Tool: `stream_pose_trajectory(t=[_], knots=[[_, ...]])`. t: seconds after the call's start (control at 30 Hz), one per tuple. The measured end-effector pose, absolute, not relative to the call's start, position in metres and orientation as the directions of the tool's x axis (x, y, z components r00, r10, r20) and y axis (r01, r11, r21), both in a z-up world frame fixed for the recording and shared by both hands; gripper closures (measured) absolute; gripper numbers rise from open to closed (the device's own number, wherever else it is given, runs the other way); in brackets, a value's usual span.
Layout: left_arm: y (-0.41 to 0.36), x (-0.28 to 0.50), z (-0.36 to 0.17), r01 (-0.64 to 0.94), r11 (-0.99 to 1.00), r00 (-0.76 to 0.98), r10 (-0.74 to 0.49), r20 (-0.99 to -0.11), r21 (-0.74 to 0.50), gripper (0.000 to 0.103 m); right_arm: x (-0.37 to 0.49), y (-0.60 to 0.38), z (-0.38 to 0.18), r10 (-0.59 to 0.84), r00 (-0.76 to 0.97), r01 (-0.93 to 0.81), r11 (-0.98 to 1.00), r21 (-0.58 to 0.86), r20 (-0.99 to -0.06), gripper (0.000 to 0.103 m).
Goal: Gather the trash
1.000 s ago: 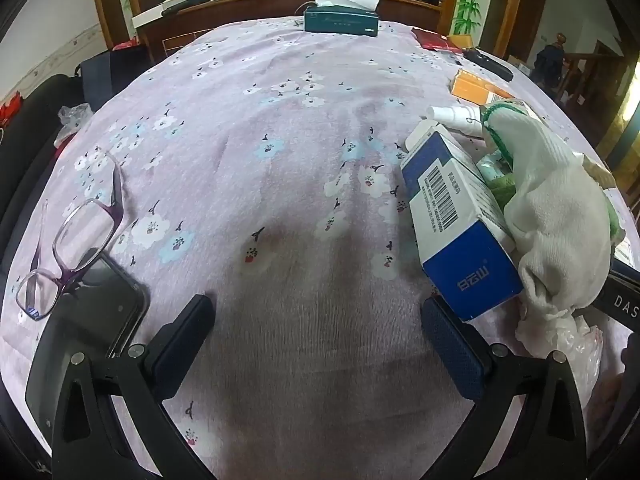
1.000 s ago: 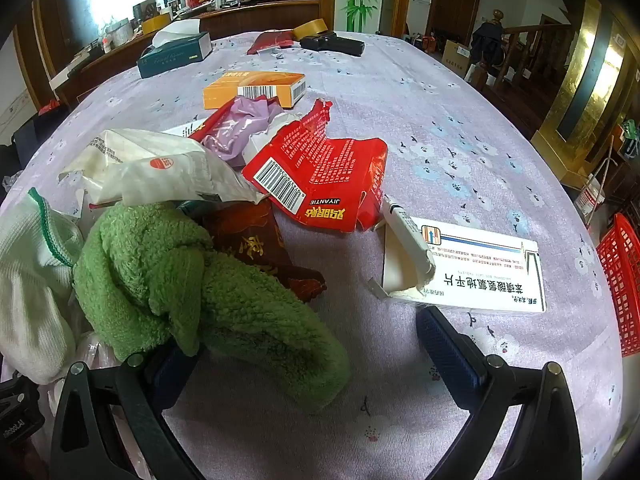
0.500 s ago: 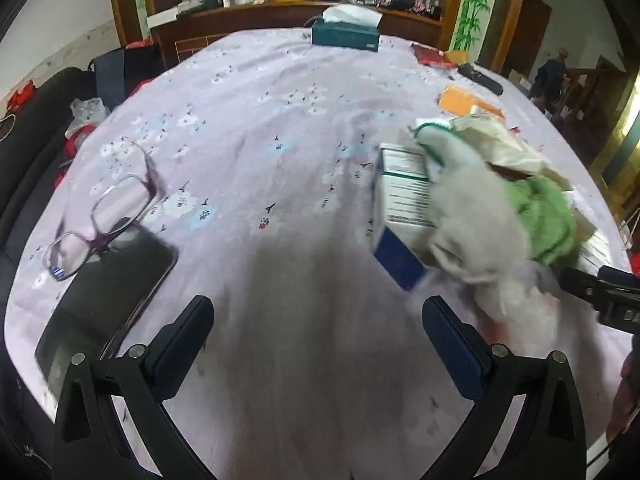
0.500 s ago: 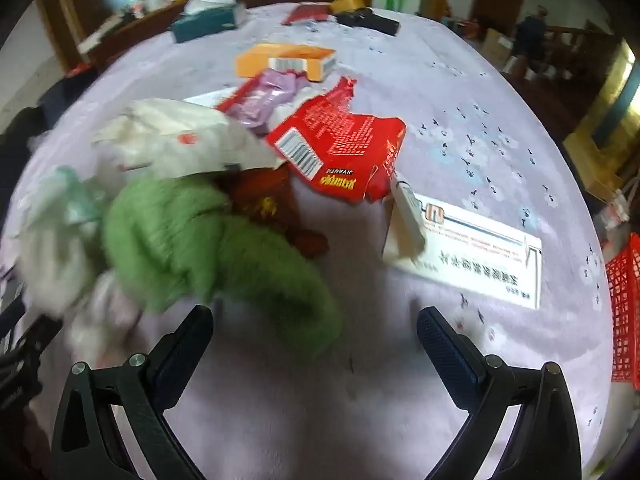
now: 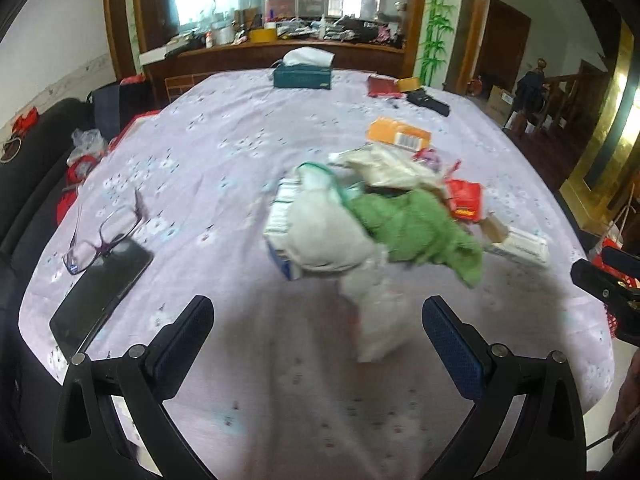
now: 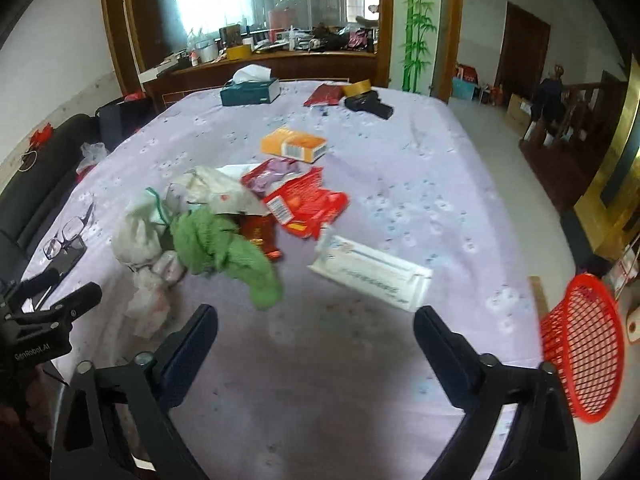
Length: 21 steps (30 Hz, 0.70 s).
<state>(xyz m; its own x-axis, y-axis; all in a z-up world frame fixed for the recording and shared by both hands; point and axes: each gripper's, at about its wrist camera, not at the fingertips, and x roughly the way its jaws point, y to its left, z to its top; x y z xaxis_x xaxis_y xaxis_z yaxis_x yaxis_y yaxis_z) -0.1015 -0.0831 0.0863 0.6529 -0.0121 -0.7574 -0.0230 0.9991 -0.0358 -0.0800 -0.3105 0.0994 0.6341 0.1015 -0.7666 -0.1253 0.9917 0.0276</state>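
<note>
- Left wrist view: the left hand-held gripper (image 5: 318, 332) is released, fingers wide, gripping nothing. The trash pile (image 5: 372, 220) lies on the surface (image 5: 208, 152) just beyond its fingertips, its green cloth (image 5: 416, 228) running lengthwise away to the right.
- Right wrist view: the right hand-held gripper (image 6: 316, 340) is released too. The white flat box (image 6: 372, 272) lies ahead of the pile's right side, long axis slanting left-far to right-near. A red basket (image 6: 584, 348) stands right of it, off the surface.

The blue-and-white box (image 5: 282, 236) is being largely covered by the white cloth (image 5: 328, 232), and the print on the white carton (image 6: 372, 276) is being rendered illegible by motion blur. The red basket (image 6: 580, 348) is being cut off partly by the dark rim of the right wrist view, and the dark red packet (image 6: 260, 232) is being overlapped by the green cloth (image 6: 224, 248). The phone (image 5: 100, 292) is being partly covered by the glasses (image 5: 104, 236) at its far end.
</note>
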Motion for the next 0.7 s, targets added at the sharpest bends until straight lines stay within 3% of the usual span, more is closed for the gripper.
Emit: stream_pose_trajectory(t=[0.43,0.7], knots=[[-0.127,-0.131,0.112,-0.054,0.998,0.743,0.069,-0.666,0.043,0.000,-0.107,-0.346,0.134,0.148,0.747,-0.173,0.985,0.025,-0.648,0.009],[-0.142,-0.138,0.113,-0.048,0.997,0.745,0.079,-0.662,0.065,0.000,-0.108,-0.363,0.128,0.160,0.727,-0.171,0.984,0.049,-0.668,0.009]])
